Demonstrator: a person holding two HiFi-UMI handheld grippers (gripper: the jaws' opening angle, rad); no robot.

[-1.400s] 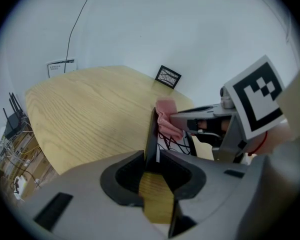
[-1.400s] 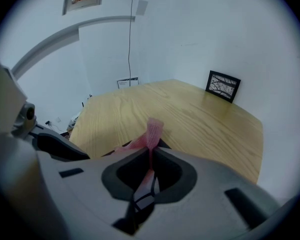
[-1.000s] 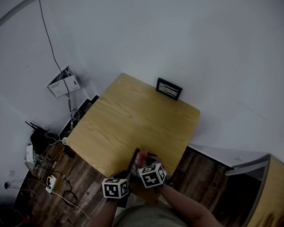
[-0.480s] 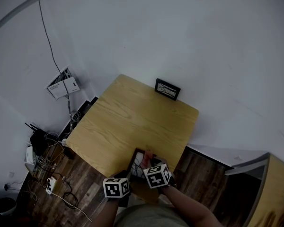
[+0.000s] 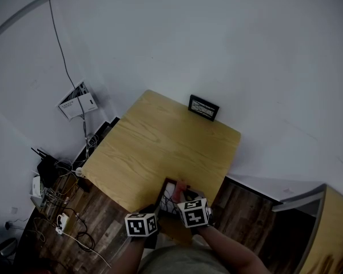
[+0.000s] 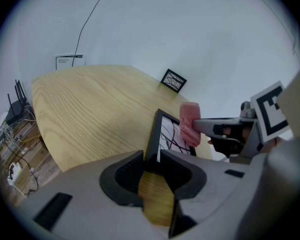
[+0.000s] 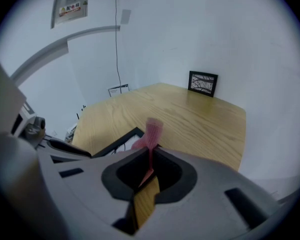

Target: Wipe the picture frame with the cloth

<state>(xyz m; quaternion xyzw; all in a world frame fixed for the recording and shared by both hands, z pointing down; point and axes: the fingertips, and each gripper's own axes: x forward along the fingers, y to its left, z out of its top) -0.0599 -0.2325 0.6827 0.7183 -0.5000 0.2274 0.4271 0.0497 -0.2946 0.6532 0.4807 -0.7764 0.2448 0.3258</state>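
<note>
Near the wooden table's (image 5: 160, 147) front edge a black picture frame (image 5: 167, 197) with a line drawing is held tilted. My left gripper (image 6: 151, 159) is shut on this frame's (image 6: 166, 134) near edge. A pink cloth (image 6: 190, 121) rests against the glass, pinched in my right gripper (image 7: 151, 156), which comes in from the right. In the right gripper view the cloth (image 7: 152, 131) sticks up from the shut jaws, over the frame (image 7: 121, 140). In the head view the marker cubes hide both jaws, and the cloth (image 5: 180, 188) shows just beyond them.
A second black-framed picture (image 5: 204, 108) stands at the table's far edge against the white wall. Cables, a router and power strips (image 5: 51, 193) lie on the dark floor at the left. A wooden cabinet (image 5: 331, 233) stands at the right.
My right gripper with the pink cloth has slid a little to the right across the held frame. The left gripper has kept its hold and hardly moved.
</note>
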